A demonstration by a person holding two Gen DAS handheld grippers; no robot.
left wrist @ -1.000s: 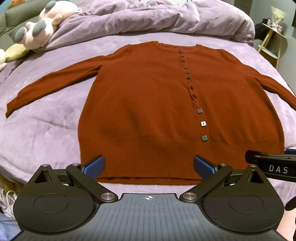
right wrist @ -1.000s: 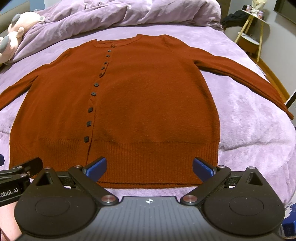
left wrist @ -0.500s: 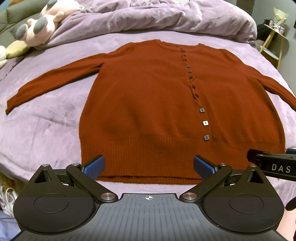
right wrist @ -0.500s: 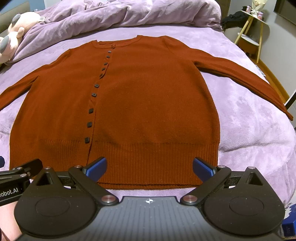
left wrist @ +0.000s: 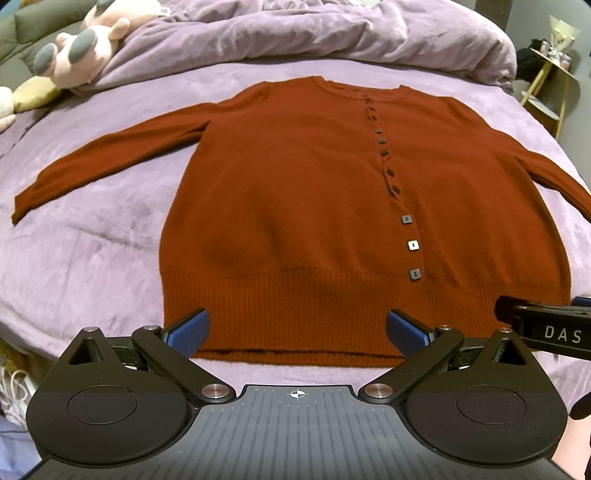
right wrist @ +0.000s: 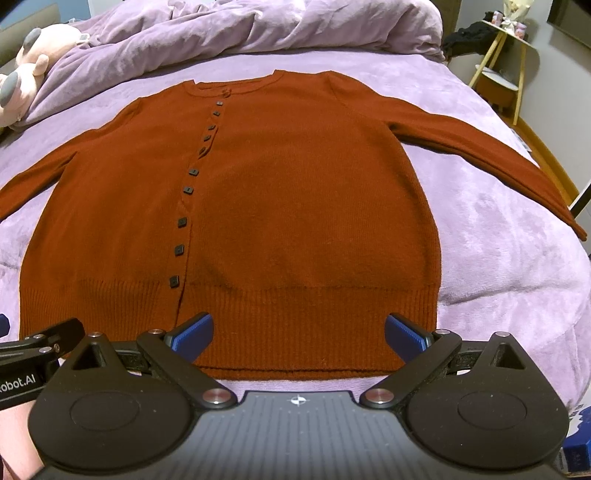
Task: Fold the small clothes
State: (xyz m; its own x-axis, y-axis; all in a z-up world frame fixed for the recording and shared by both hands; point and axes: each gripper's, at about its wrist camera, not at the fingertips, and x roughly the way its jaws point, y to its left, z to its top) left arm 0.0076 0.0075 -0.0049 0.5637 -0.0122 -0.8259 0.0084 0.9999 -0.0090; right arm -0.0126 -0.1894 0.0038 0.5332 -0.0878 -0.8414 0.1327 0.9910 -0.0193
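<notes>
A rust cardigan [left wrist: 295,206] is laid flat, buttoned, sleeves spread, mid-frame. Left gripper [left wrist: 297,328] and right gripper [right wrist: 299,328] are held released at its hem.

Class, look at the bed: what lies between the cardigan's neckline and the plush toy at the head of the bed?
In the left wrist view, between the cardigan and the plush toy lie bare purple sheet and bunched duvet.
</notes>
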